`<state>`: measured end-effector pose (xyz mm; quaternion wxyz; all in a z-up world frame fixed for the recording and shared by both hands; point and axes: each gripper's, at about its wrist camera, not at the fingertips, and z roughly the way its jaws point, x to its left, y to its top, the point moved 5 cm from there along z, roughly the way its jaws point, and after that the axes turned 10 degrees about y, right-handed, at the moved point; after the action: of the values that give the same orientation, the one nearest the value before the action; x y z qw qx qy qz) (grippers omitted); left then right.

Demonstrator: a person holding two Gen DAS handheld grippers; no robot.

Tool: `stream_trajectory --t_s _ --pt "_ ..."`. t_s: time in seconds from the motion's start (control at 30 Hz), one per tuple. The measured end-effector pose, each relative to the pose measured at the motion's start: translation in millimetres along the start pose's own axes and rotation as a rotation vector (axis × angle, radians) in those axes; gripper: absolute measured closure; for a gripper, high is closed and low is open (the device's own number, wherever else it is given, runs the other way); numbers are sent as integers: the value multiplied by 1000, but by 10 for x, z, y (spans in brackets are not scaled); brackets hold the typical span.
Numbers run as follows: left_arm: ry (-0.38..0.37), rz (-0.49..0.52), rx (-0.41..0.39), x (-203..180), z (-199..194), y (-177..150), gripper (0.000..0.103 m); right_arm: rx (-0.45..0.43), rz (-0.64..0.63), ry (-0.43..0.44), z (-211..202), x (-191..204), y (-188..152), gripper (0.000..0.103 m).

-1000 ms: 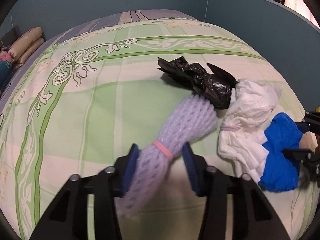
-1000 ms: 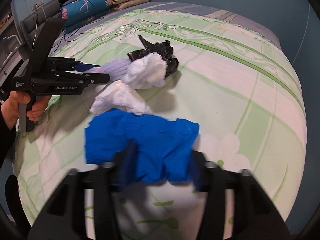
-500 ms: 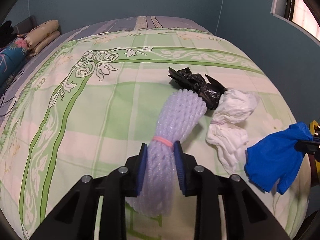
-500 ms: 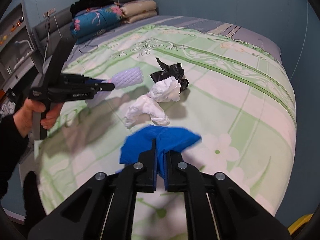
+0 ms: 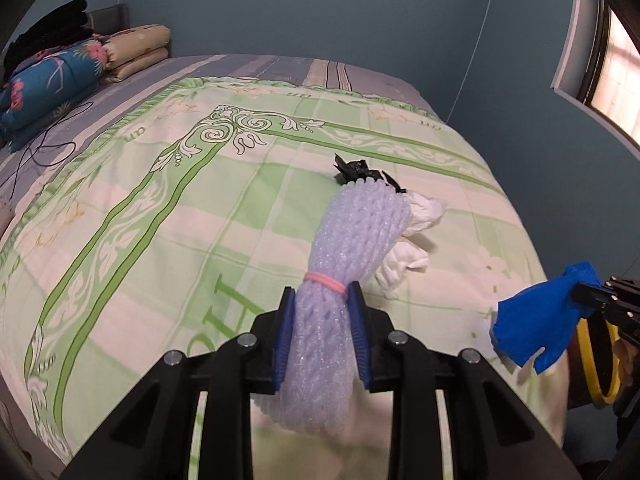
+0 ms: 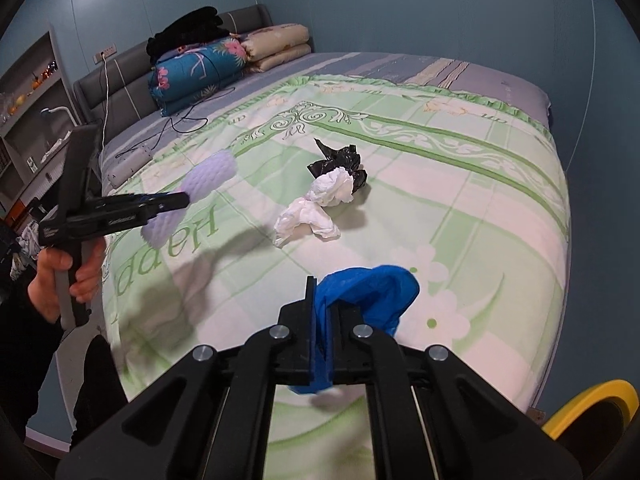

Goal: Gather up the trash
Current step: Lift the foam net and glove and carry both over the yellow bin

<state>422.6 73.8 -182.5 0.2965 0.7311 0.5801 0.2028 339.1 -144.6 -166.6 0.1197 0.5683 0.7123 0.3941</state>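
Observation:
My left gripper [image 5: 321,312] is shut on a pale lilac foam net bundle [image 5: 352,240] tied with a pink rubber band, held above the bed. The same bundle [image 6: 208,176] shows at the left of the right wrist view, with the left gripper [image 6: 176,201] side-on. My right gripper [image 6: 322,300] is shut on a crumpled blue glove [image 6: 372,292], also lifted off the bed; the glove [image 5: 536,320] hangs at the right edge of the left wrist view. A white crumpled bag [image 6: 320,204] and a black plastic bag [image 6: 336,160] lie on the green patterned bedspread [image 6: 460,184].
Folded blankets and pillows [image 6: 216,64] are stacked at the headboard, with a cable [image 6: 180,124] trailing across the sheet. A yellow-rimmed bin [image 6: 592,412] stands beside the bed at the lower right. A person's hand [image 6: 60,276] grips the left tool. Shelves [image 6: 28,92] line the left wall.
Both grippers closed on their items and rose from the bed: the left took the foam net bundle, the right took the blue glove. The white and black bags stayed put.

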Motion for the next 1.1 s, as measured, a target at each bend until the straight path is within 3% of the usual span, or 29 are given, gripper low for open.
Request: stream_trajectory --t_s 0.33,0.6,1.1 --pt "-54 -78 -52 -382 -650 -400 78 -40 -24 3 -413 110 -131 101" --pt "-53 -117 -56 -759 -1025 -627 78 -66 -19 -9 -709 80 -247 101" --pt "-143 10 -170 -1663 -1792 -729 78 -171 34 -74 -1413 -227 -384 101"
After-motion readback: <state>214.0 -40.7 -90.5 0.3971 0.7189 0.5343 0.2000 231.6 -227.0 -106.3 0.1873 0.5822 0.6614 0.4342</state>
